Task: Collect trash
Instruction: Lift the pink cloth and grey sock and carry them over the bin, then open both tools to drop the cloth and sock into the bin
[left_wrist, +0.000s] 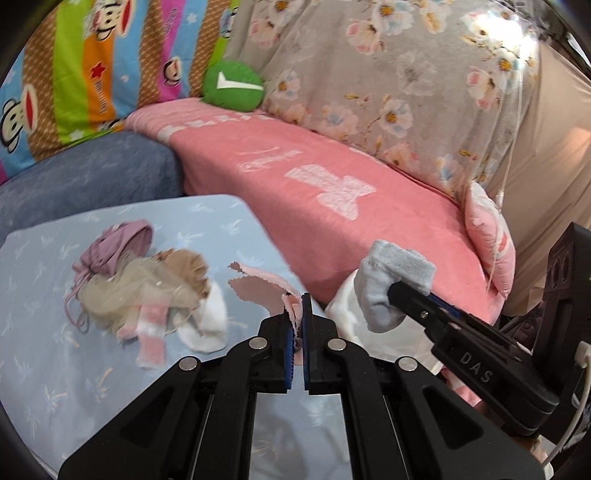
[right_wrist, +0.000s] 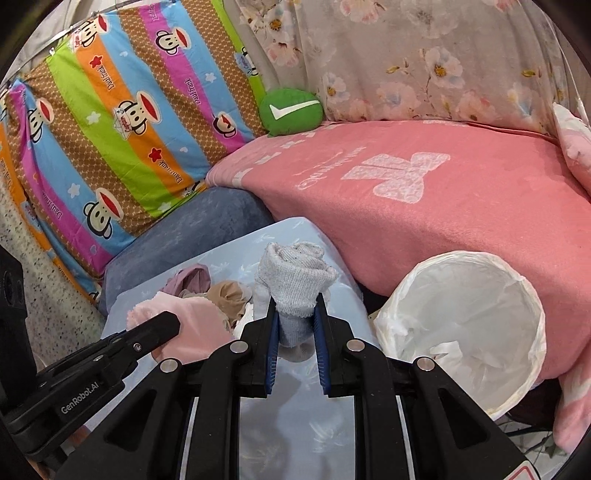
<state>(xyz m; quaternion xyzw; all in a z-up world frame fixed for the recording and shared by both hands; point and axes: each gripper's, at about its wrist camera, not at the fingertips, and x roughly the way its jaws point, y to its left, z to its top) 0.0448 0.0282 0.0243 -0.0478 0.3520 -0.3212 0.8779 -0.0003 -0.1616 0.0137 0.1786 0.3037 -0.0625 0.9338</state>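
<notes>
My left gripper (left_wrist: 295, 314) is shut on a thin pink cloth scrap (left_wrist: 258, 288) and holds it above the light blue table (left_wrist: 44, 350). The scrap also shows in the right wrist view (right_wrist: 192, 325). My right gripper (right_wrist: 295, 310) is shut on a rolled grey sock (right_wrist: 295, 277), seen in the left wrist view too (left_wrist: 391, 280). A heap of rags (left_wrist: 147, 291), purple, beige, tan, pink and white, lies on the table to the left. A white-lined trash bin (right_wrist: 461, 325) stands open to the right of the table, beside the right gripper.
A pink blanket (left_wrist: 332, 177) covers the sofa behind the table. A green round cushion (left_wrist: 232, 86), a striped monkey-print pillow (right_wrist: 110, 129), a floral cover (left_wrist: 406, 74) and a blue-grey cushion (left_wrist: 92, 173) lie further back. A white cable (left_wrist: 513, 147) hangs at right.
</notes>
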